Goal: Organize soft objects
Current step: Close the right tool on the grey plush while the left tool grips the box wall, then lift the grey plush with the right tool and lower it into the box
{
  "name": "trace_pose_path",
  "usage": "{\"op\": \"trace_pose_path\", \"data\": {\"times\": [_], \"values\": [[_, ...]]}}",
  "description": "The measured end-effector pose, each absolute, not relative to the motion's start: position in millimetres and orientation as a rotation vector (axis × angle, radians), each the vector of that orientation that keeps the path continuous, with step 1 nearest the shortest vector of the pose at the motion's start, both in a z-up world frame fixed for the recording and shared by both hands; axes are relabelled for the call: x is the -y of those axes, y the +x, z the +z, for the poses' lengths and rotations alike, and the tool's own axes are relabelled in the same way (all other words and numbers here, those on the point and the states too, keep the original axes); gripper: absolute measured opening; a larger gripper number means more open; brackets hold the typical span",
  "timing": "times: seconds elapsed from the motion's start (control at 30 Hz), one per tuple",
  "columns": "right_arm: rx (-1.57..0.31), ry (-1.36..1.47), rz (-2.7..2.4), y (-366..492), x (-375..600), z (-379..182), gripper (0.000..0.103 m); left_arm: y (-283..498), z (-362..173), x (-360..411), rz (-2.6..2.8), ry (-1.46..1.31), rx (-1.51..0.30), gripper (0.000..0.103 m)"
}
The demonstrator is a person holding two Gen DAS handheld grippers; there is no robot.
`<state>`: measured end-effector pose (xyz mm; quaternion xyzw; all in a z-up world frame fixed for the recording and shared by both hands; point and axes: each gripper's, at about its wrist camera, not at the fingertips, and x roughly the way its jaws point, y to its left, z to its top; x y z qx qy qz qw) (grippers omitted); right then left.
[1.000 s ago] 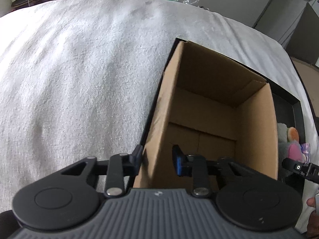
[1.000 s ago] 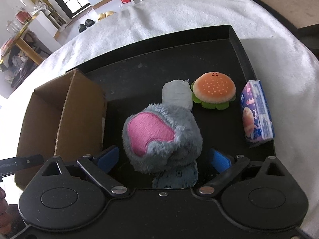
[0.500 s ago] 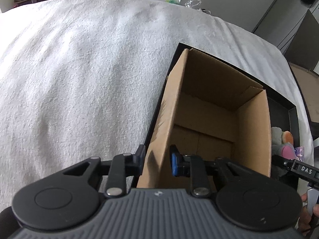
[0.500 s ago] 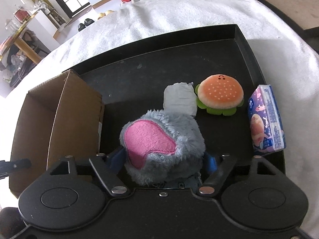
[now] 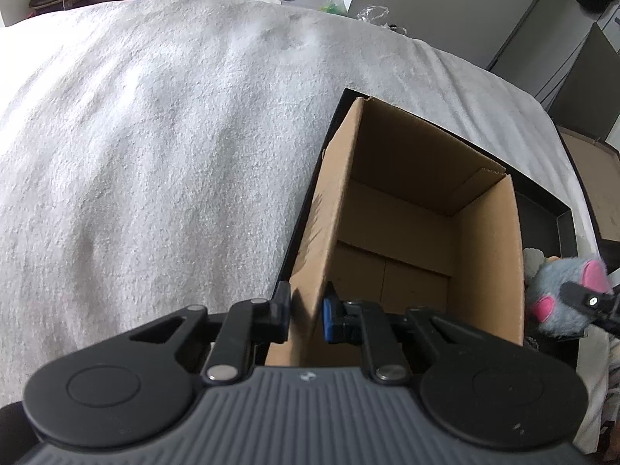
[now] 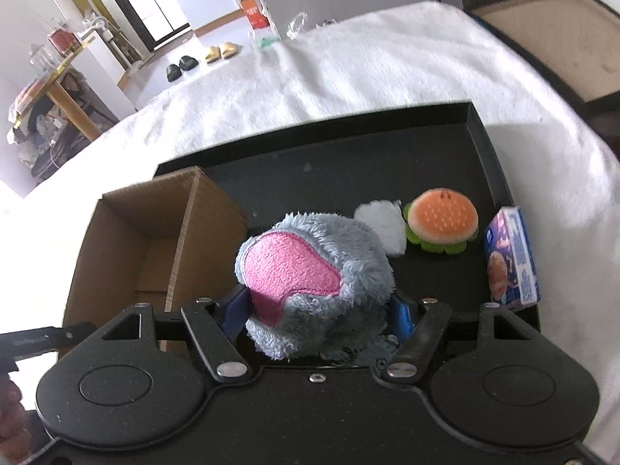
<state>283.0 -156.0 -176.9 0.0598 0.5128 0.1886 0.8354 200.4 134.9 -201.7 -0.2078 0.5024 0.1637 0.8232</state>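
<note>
Right now my left gripper (image 5: 306,312) is clamped on the near-left wall of the open cardboard box (image 5: 407,209), one finger outside, one inside. The box stands at the left end of a black tray (image 6: 480,147) lying on a bed with a white fuzzy blanket (image 5: 155,135). My right gripper (image 6: 321,310) has just been closing and now squeezes the grey plush toy (image 6: 321,267) with its pink ear, held above the tray just right of the box. Farther right on the tray lie a white soft lump (image 6: 381,224), touching a burger plush (image 6: 441,224), and a tissue pack (image 6: 511,259) leaning on the tray's right edge
</note>
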Motion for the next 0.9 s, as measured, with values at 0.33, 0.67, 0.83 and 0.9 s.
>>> {"op": "trace_pose_path", "data": {"times": [0.33,0.67,0.83,0.9], "values": [[-1.008,0.091,0.441,280.3,131.2,-138.0,0.069,203.5,-202.7,-137.1,0.336,-0.472,-1.057,0.015],[-0.977,0.050,0.491,281.8,94.0,-119.2,0.070,205.1,-206.8,-143.0,0.296,-0.506,-1.056,0.016],[-0.984,0.034,0.529,281.5,70.8,-117.5,0.070,205.8,-207.4,-145.5,0.282,-0.519,-1.055,0.016],[-0.993,0.026,0.543,279.9,61.4,-118.6,0.070,206.4,-207.6,-147.3,0.275,-0.527,-1.054,0.016]]}}
